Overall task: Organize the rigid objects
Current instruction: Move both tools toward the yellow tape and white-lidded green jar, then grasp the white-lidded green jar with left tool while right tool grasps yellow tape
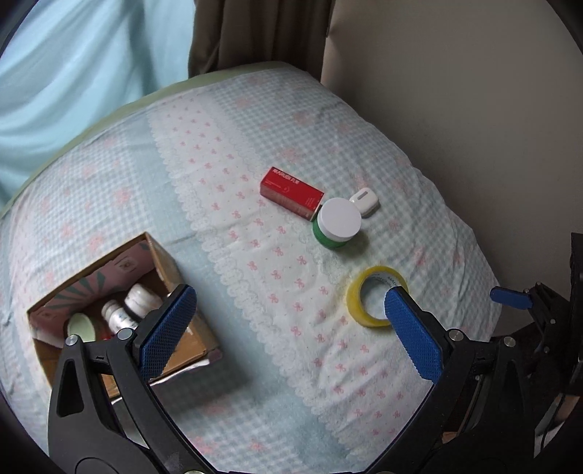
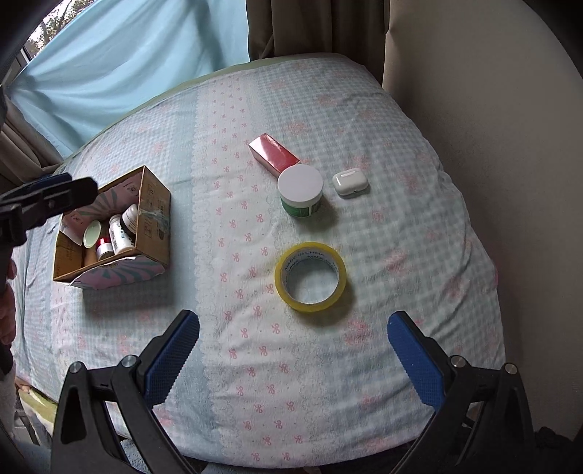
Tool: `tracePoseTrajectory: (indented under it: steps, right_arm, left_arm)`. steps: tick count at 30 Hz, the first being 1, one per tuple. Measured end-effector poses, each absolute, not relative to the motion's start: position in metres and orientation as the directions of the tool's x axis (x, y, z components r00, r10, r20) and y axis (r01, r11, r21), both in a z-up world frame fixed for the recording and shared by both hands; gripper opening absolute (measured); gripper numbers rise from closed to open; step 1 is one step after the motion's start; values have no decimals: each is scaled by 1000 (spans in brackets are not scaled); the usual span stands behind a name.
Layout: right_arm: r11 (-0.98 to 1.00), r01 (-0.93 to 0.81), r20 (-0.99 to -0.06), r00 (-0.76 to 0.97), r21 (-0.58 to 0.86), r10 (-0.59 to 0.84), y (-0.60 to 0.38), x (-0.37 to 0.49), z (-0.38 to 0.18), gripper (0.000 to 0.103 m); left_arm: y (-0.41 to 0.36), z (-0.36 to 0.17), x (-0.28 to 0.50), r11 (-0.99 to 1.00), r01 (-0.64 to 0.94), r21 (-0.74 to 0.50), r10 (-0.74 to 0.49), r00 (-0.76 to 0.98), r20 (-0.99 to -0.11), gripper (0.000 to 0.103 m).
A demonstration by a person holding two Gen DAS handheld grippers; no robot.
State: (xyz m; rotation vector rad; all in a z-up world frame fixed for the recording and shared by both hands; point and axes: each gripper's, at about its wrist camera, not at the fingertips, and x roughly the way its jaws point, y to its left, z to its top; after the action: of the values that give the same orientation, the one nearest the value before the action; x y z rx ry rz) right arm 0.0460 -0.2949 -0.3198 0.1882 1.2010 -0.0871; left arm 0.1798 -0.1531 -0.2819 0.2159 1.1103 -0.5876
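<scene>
A yellow tape roll [image 2: 310, 277] lies flat on the bed just ahead of my open, empty right gripper [image 2: 293, 328]. Beyond it stand a green jar with a white lid [image 2: 301, 189], a red box [image 2: 274, 155] and a white earbud case [image 2: 350, 183]. An open cardboard box [image 2: 153, 211] at the left holds several bottles. My left gripper [image 1: 289, 302] is open and empty above the bed, with the cardboard box [image 1: 165, 262] at its left finger and the tape roll [image 1: 355, 304] at its right fingertip. The jar [image 1: 338, 222], red box [image 1: 291, 192] and earbud case [image 1: 365, 201] lie farther off.
The bed has a pale blue checked cover with pink bows [image 2: 255, 364]. A beige wall [image 2: 510, 146] runs along the right side. Brown curtains [image 2: 313, 25] and a light blue drape [image 2: 127, 54] hang behind the bed. The right gripper's fingertip [image 1: 510, 297] shows at the left wrist view's right edge.
</scene>
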Motion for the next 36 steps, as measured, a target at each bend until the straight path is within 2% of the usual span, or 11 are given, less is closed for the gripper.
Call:
tracePoseTrajectory:
  steps: [7,13,22,29,31,33,36]
  right_arm:
    - [993,72,-907,416,98,60,-303,45,-398,103]
    - [998,35,-895,445,58,36,-303,50,-456,103]
    - [992,46,-883,462,113,79,-319,78,-492,103]
    - [998,11,-896,442,60,49,-307,90,-499,103]
    - [999,13,-900,435,50,40,-307,93,-500,103]
    - [999,10,-902,431,34,27,-307,96,-501,100]
    - [999,8,-906,423,36,29,-308,97,-501,97]
  left_arm:
    - [-217,-376,204,799,584,-143,-346,252,-904,103]
    - [-264,-441,225,764,635,-113,-332,238,-913,103]
    - [-309,-486,253,754,650,-87,-317,245,-916,102]
    - [-329,-497,267,757,649,-73,-284,226,-932,85]
    - [-330,-501,269,764,640,-75,-271,214,-939,75]
    - [-329,-500,269,764,640,-83,-279,212,-937,70]
    - [-333,-500,267,757,650,-64,-266,218,-939,70]
